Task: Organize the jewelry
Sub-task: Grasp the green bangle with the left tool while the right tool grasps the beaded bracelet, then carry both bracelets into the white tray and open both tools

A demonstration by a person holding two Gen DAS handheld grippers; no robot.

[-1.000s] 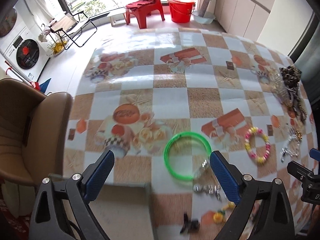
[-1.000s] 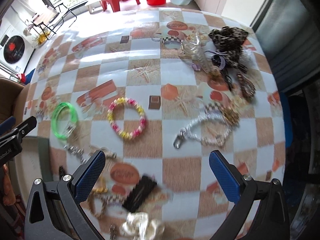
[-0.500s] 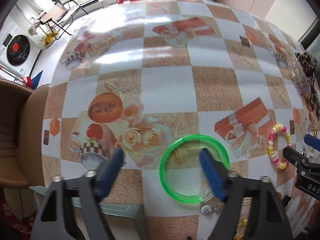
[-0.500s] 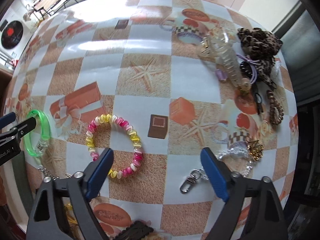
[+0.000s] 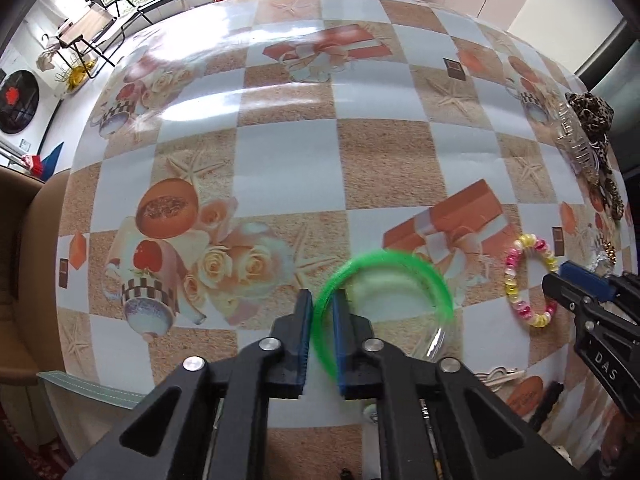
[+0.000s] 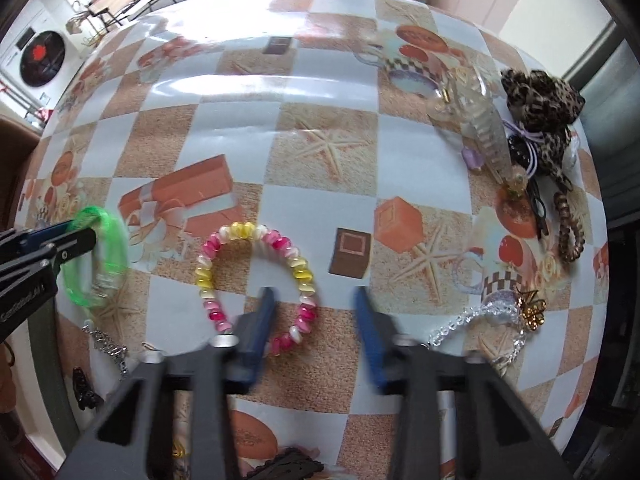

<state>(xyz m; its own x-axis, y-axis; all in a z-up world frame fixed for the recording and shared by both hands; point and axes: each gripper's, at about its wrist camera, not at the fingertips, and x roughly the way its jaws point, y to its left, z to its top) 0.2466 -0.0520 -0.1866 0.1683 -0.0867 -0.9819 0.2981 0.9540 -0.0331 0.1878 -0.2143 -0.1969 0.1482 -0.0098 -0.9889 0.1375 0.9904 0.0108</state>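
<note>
Two pairs of tongs are working over the checkered tabletop (image 5: 288, 160) at once. Through the left wrist view, the left tongs (image 5: 320, 300) are pinching the near-left rim of the green bangle (image 5: 400, 264), having just been closing onto it; the bangle is translucent, thin and blurred, apparently tilting up off the cloth, so it may be slipping or pivoting in such a narrow edge grip, and it could be dragging the small silvery chain (image 5: 500, 376) lying just beside it. Off to the right the other tongs are coming in next to the pink-and-yellow beaded bracelet (image 5: 528, 280). Through the right wrist view, the right tongs (image 6: 316, 300) are partly spread and have just been closing, straddling the near-right arc of that beaded bracelet (image 6: 256, 280), whose glossy beads are lying flat in a loop; the pads are not yet pressing it, and the round beads may be rolling out sideways. Farther right, a clear hair claw (image 6: 480, 128) and a leopard scrunchie (image 6: 540, 100) are sitting in a cluster.
</note>
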